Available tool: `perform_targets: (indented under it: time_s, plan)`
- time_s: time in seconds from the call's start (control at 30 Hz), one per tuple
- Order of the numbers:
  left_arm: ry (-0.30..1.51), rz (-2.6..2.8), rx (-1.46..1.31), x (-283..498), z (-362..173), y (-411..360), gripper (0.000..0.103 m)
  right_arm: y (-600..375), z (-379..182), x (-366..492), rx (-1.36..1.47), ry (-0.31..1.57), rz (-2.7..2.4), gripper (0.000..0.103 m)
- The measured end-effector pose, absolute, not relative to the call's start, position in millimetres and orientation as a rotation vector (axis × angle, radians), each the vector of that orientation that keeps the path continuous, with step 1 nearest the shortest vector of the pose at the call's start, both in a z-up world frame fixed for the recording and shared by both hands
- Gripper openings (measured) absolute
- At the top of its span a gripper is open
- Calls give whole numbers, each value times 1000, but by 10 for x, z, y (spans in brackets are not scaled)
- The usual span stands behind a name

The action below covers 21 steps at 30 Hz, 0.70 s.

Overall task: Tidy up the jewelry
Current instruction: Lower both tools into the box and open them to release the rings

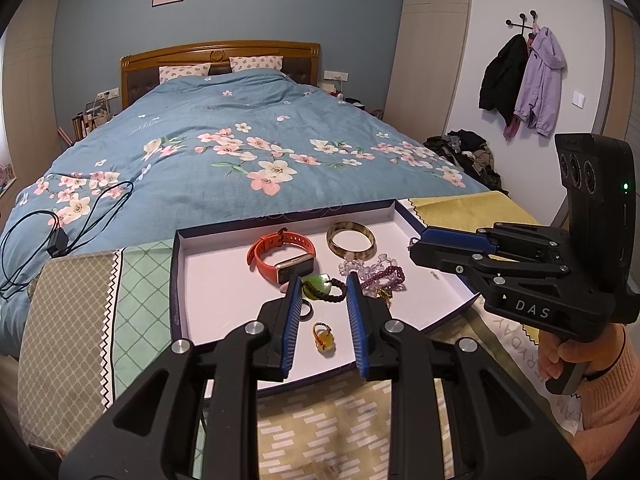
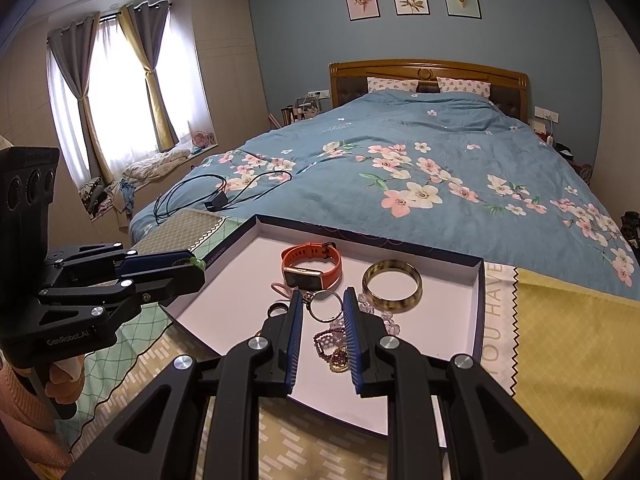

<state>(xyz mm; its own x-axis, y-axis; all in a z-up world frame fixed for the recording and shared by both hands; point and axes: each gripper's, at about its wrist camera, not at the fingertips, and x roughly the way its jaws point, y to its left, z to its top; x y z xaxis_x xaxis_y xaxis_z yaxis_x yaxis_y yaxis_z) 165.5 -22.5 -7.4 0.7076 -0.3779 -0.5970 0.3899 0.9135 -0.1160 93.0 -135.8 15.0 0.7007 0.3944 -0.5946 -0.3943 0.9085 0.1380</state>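
Jewelry sorting in a shallow tray (image 1: 182, 280), with both claws poised above it.

The left claw (image 1: 322, 284) is held apart and empty, a green pendant on a dark cord (image 1: 320, 286) lying just ahead between its tips and an amber ring (image 1: 323, 336) nearer in. The right claw (image 2: 322, 300) is likewise spread and empty, a key ring (image 2: 326, 306) framed between its tips and beaded bracelets (image 2: 332, 344) below. A pick seems next: one claw must be lowered around a single piece and closed.
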Motion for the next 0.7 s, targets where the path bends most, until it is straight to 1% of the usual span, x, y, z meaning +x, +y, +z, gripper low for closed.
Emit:
perform_targets:
  time_s: [0.7]
  plan:
    - [687,-403,18,1835,-195,-258,23,-1400,26,1064,21,699,436,19]
